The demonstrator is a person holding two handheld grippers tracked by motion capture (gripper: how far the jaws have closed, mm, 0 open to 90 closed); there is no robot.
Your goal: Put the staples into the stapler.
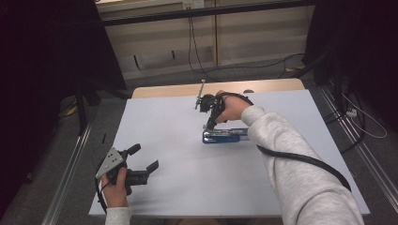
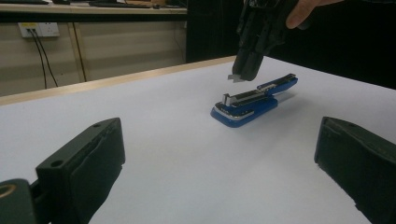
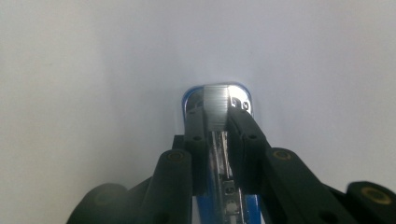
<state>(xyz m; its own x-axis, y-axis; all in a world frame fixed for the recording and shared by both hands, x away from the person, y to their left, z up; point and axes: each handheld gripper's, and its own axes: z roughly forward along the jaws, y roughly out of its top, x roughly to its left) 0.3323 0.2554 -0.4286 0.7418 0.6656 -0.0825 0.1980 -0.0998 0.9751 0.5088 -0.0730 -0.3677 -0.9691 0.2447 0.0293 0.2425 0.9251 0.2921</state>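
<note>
A blue stapler (image 1: 224, 136) lies near the middle of the white table (image 1: 164, 187), its silver staple channel (image 2: 245, 97) exposed on top. Just above its front end my right gripper (image 1: 211, 123) points down, shut on a short silver strip of staples (image 3: 216, 108). From the left gripper view the right gripper (image 2: 245, 70) hovers a little over the stapler (image 2: 252, 105) with the strip (image 2: 235, 78) at its tips. My left gripper (image 1: 144, 158) rests low at the table's near left, open, nothing between its jaws (image 2: 222, 140).
The table's far edge is bare wood (image 1: 187, 88). Cables (image 1: 197, 51) hang and run across the floor behind it. Metal rails (image 1: 70, 173) flank the table on both sides, and black curtains (image 1: 47, 47) close off the left and right.
</note>
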